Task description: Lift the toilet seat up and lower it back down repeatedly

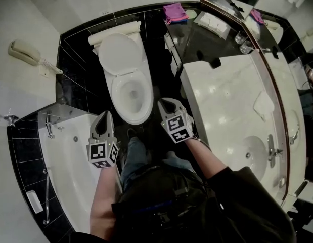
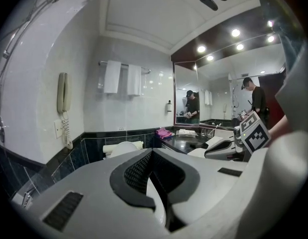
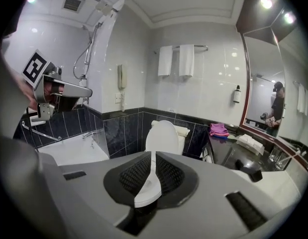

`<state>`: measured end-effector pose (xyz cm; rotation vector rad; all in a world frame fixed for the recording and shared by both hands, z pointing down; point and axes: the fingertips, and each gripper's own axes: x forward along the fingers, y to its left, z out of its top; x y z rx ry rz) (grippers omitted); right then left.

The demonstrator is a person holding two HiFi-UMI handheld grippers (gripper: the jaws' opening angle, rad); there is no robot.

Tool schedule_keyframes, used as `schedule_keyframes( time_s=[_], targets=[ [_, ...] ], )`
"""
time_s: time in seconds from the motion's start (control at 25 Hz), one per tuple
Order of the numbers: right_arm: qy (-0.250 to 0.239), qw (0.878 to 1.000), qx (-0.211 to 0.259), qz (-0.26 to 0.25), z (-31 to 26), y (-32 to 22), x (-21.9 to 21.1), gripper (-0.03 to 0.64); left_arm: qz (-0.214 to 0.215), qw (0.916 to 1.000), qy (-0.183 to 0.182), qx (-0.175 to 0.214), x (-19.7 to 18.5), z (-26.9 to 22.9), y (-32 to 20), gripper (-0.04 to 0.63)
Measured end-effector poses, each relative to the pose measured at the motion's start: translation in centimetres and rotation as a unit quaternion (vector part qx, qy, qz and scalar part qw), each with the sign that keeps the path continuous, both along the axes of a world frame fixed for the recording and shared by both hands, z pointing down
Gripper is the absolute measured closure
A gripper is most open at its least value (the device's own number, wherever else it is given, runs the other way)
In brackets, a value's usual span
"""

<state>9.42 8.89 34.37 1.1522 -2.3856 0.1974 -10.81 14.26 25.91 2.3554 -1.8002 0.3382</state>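
The white toilet point(image 1: 130, 92) stands against the dark tiled wall, and its lid point(image 1: 119, 53) is raised against the tank. The seat ring point(image 1: 116, 96) appears to lie flat on the bowl. My left gripper point(image 1: 103, 116) hangs off the bowl's front left, clear of it, and its pads point(image 2: 139, 171) meet at the tips. My right gripper point(image 1: 168, 104) is just off the bowl's front right, not touching. A narrow slit stays between its jaws point(image 3: 153, 156); nothing sits in it, and the bowl point(image 3: 146, 185) shows through from beyond.
A bathtub point(image 1: 70, 156) fills the left side. A vanity counter point(image 1: 224, 92) with a basin point(image 1: 255, 153) runs along the right. A wall phone point(image 1: 25, 52) hangs at the far left, a pink cloth point(image 1: 175, 11) lies on the dark shelf, and my legs point(image 1: 136, 153) stand before the toilet.
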Motion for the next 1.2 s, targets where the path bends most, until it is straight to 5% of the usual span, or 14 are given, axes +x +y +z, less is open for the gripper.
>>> schedule_keyframes(
  time_s=[0.36,0.68,0.88,1.2],
  targets=[
    [-0.057,0.988,-0.140,0.034,12.3,-2.4,-1.1,0.455,0.043,0.9989,-0.018,-0.009,0.5,7.1,-5.3,0.609],
    [-0.085,0.968,-0.228,0.059,25.5,-3.6,-2.3,0.422,0.056,0.9980,-0.021,-0.021,0.6,16.9,-7.8,0.609],
    [-0.128,0.946,-0.282,0.098,34.6,-4.9,-3.2,0.422,0.060,0.9972,-0.028,-0.034,0.4,23.5,-9.1,0.609],
    [-0.222,0.888,-0.368,0.165,47.3,-6.4,-5.1,0.422,0.061,0.9970,-0.030,-0.036,-1.0,31.4,-11.4,0.609]
  ],
)
